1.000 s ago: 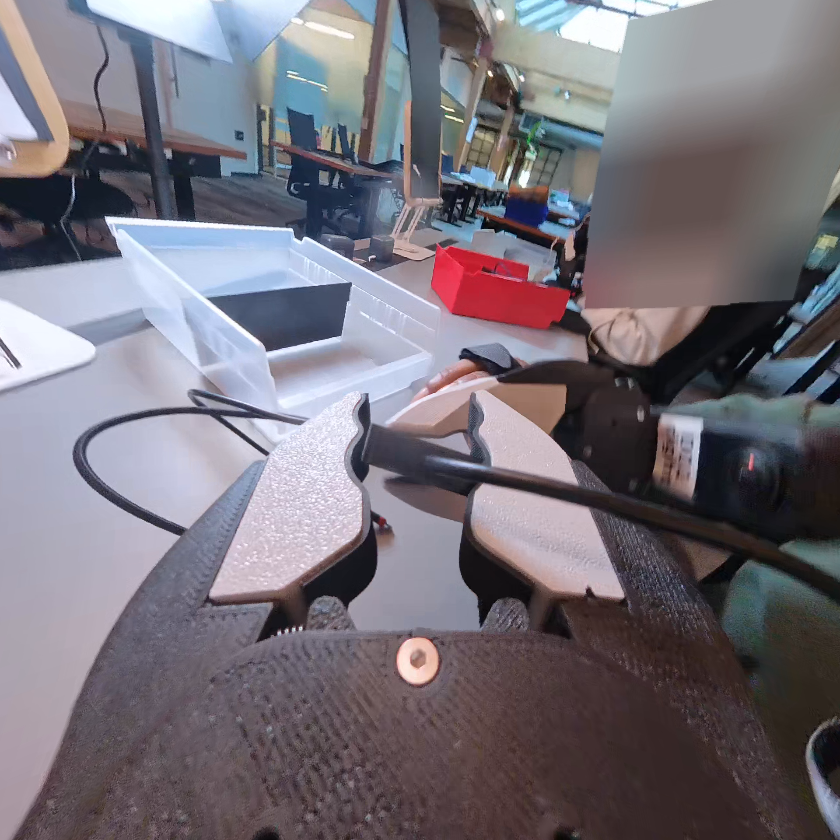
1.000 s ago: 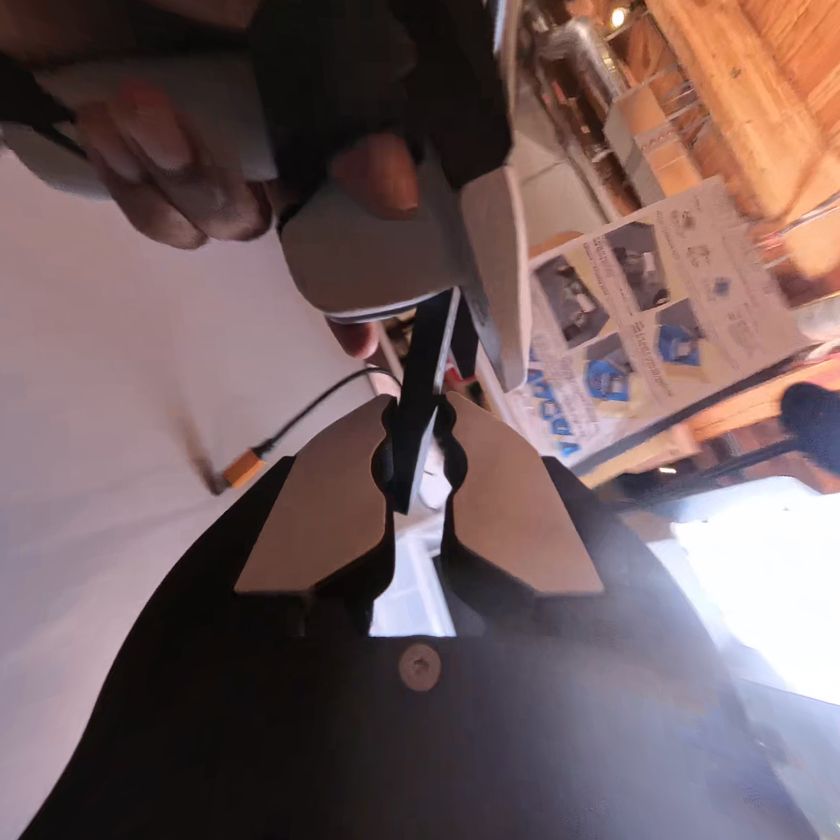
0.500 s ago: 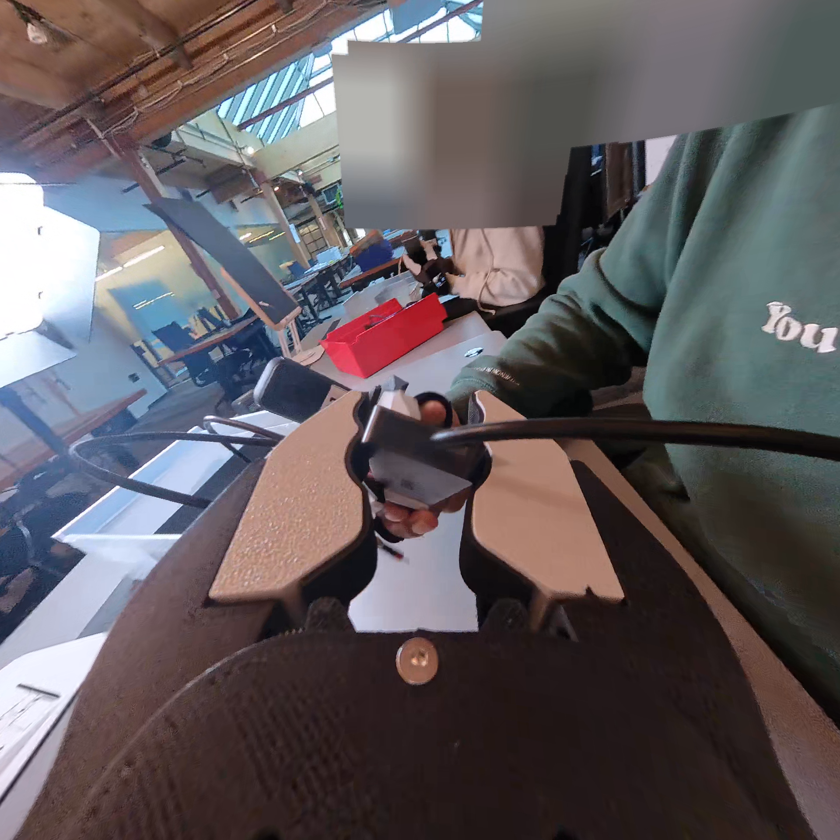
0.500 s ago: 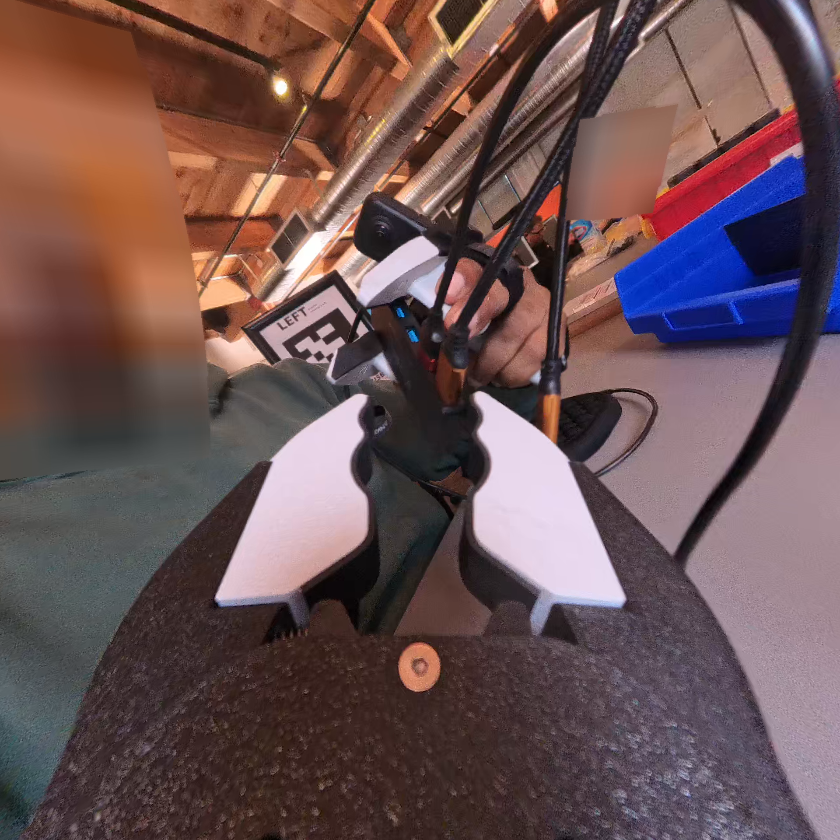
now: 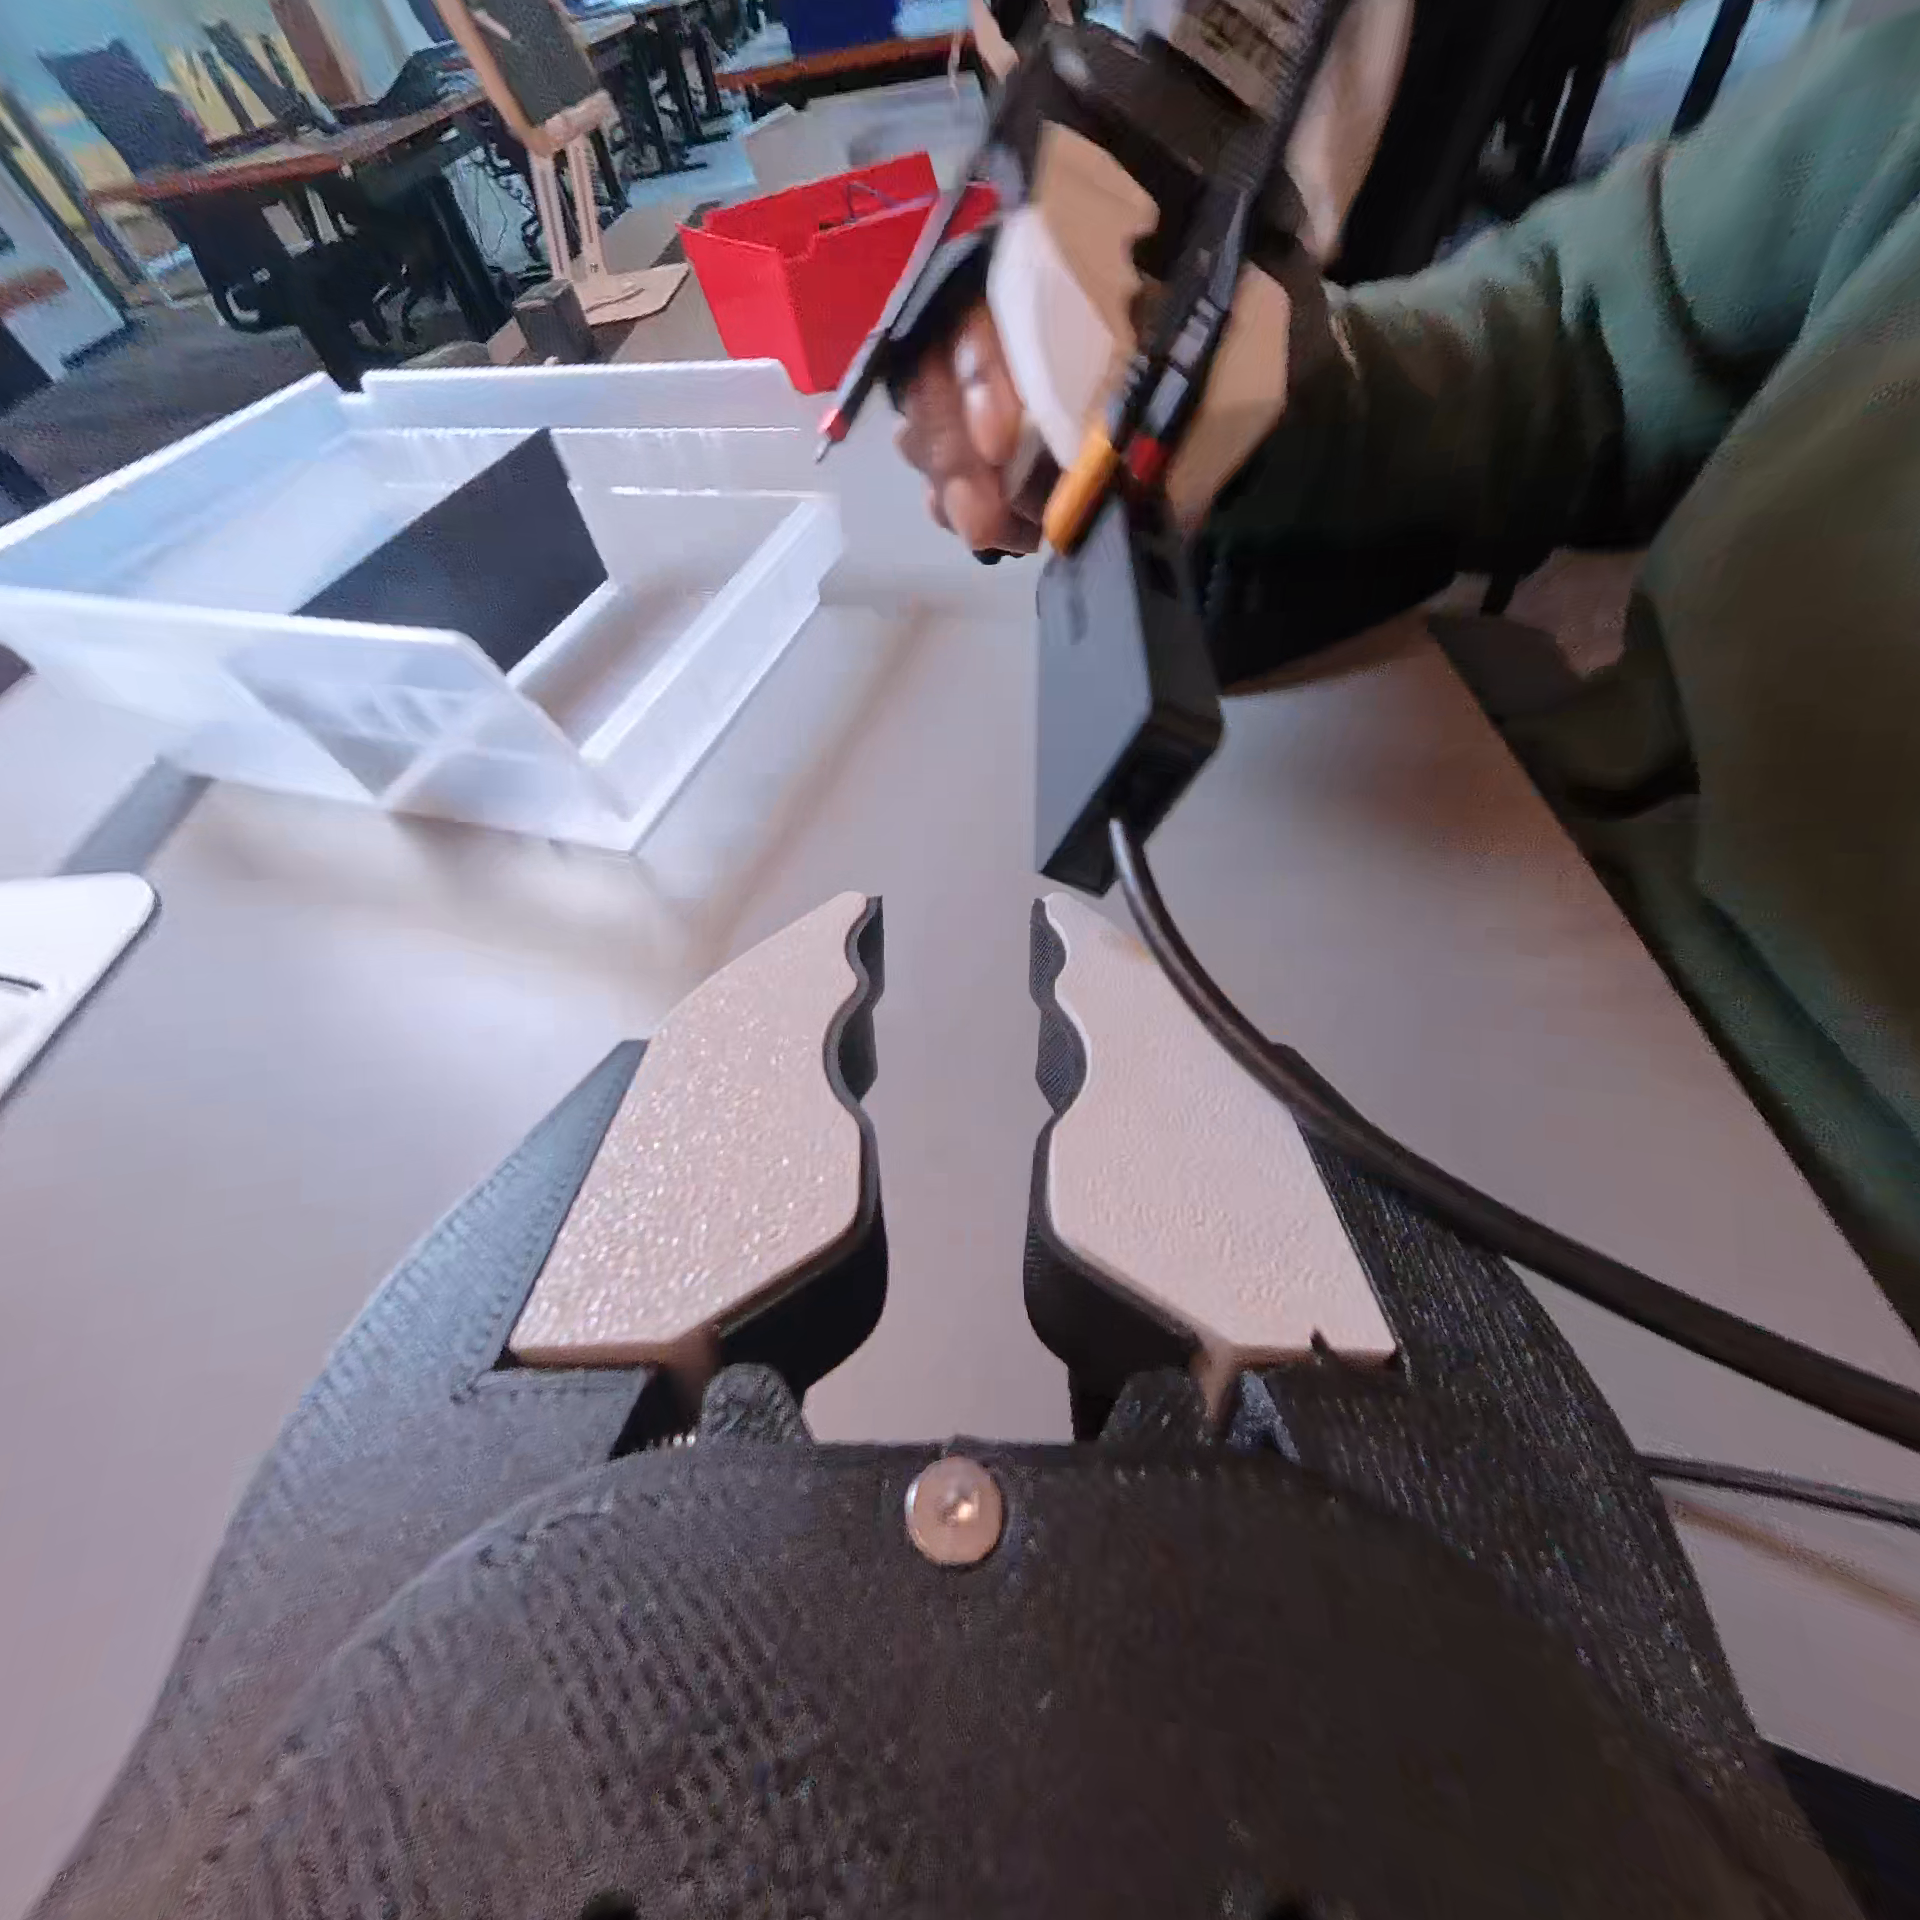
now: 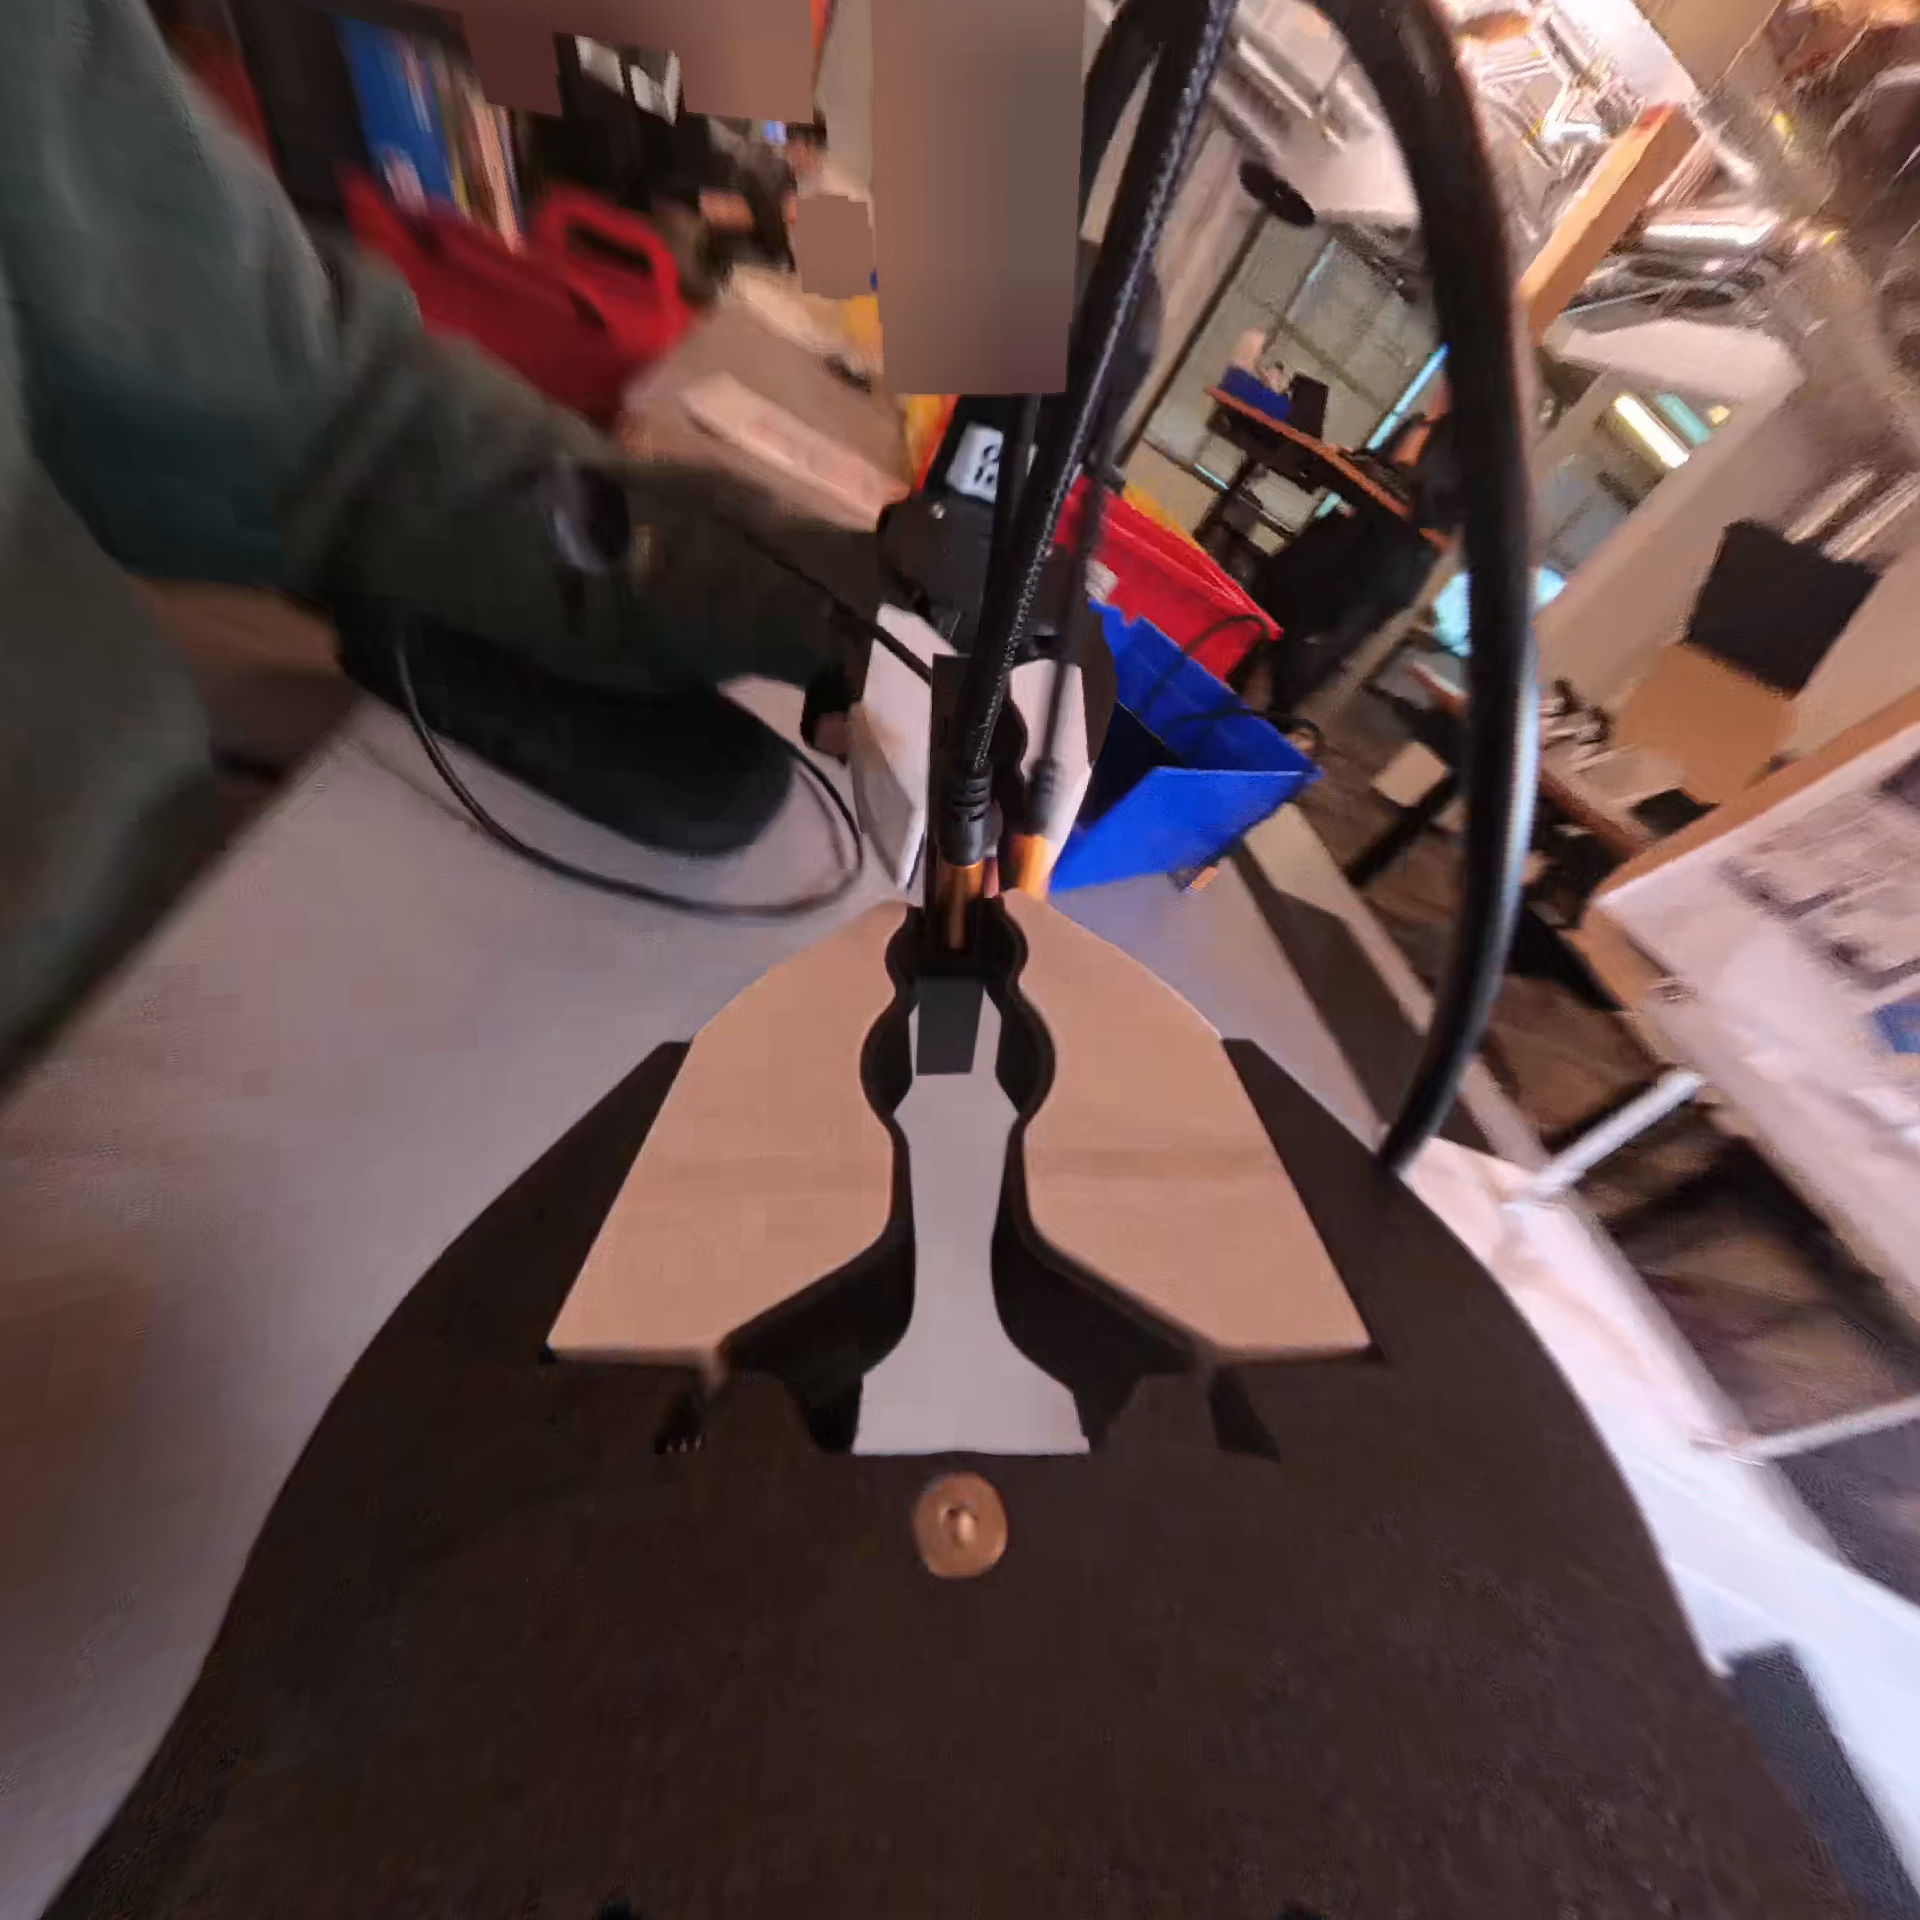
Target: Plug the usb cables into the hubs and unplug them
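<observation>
My left gripper [image 5: 956,925] is open and empty, low over the grey table [image 5: 364,1039]. Just beyond its fingertips hangs a dark grey USB hub [image 5: 1112,686], held up at its far end by the right gripper. Orange and red plugs [image 5: 1081,488] sit in the hub's far end, and a thick black cable [image 5: 1299,1101] runs from its near end past my right finger. In the right wrist view my right gripper [image 6: 954,925] is shut on the hub [image 6: 951,1029]. Black cables with orange plugs [image 6: 961,883] rise from it.
A clear plastic bin with a black divider [image 5: 416,582] stands ahead on the left, and a red bin [image 5: 821,270] behind it. A green sleeve [image 5: 1610,364] fills the right side. A blue bin [image 6: 1174,790] and a thin cable loop [image 6: 623,873] lie beyond the right gripper.
My left gripper has let go of the hub, opened and drawn back. The hub now hangs from the right gripper alone. Both views have swung round.
</observation>
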`<state>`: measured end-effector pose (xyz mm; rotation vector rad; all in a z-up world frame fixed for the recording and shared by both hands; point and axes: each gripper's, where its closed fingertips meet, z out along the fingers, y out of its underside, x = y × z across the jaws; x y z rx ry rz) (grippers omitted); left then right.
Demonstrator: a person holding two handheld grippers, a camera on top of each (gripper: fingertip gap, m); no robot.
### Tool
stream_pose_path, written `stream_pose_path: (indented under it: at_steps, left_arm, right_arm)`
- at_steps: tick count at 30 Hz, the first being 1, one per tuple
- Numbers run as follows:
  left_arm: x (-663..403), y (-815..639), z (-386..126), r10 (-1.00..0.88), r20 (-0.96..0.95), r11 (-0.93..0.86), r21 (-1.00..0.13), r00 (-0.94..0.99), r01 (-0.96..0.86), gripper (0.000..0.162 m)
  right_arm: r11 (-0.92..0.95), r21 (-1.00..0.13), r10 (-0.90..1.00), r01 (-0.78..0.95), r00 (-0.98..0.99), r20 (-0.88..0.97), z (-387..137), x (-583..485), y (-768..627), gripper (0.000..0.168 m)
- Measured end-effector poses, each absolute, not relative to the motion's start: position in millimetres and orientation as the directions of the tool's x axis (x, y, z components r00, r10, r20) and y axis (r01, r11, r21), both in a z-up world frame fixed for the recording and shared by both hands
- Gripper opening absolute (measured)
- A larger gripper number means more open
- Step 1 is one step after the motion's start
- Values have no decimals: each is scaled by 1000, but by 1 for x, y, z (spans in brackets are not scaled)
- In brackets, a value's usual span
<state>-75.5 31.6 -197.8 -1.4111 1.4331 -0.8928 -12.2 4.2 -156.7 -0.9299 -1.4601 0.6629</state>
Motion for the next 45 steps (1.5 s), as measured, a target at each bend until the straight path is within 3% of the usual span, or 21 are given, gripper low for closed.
stream_pose_path:
  at_steps: [7, 13, 18, 20, 24, 33, 38, 41, 45]
  left_arm:
    - [-72, 13, -198, -929, 315, -272, -937, -195, -218, 31]
    - [-75, 19, -188, -863, 450, -425, -893, -232, -149, 29]
    - [-57, -22, -209, -802, 499, -395, -856, -329, -335, 33]
    - [-50, -20, -220, -814, 517, -408, -833, -265, -374, 31]
    - [-42, -5, -219, -712, 684, -611, -715, -159, -340, 19]
    - [-25, -12, -202, -636, 740, -704, -672, -219, -229, 18]
    - [-20, -11, -188, -671, 707, -691, -705, -221, -157, 19]
    - [-19, -1, -182, -778, 614, -604, -789, -132, -112, 13]
    - [-40, 19, -160, -930, 364, -367, -928, 44, -71, 12]
  right_arm:
    - [779, -563, 585, 276, 1, 811, -173, -16, -5, 12]
    - [872, -370, 416, 320, -87, 905, -187, -22, -20, 12]
    - [904, -204, 273, 376, -140, 952, -202, -25, -12, 12]
    - [908, -153, 229, 391, -155, 961, -209, -24, -7, 13]
    - [886, -94, 156, 455, -101, 983, -208, -20, 14, 15]
    - [870, -54, 44, 490, 32, 999, -184, -16, 27, 17]
    - [864, -43, 2, 503, 82, 997, -174, -18, 24, 17]
    - [841, -88, 12, 534, 144, 990, -164, -13, 33, 20]
    - [762, -264, 148, 591, 238, 960, -154, 9, 63, 19]
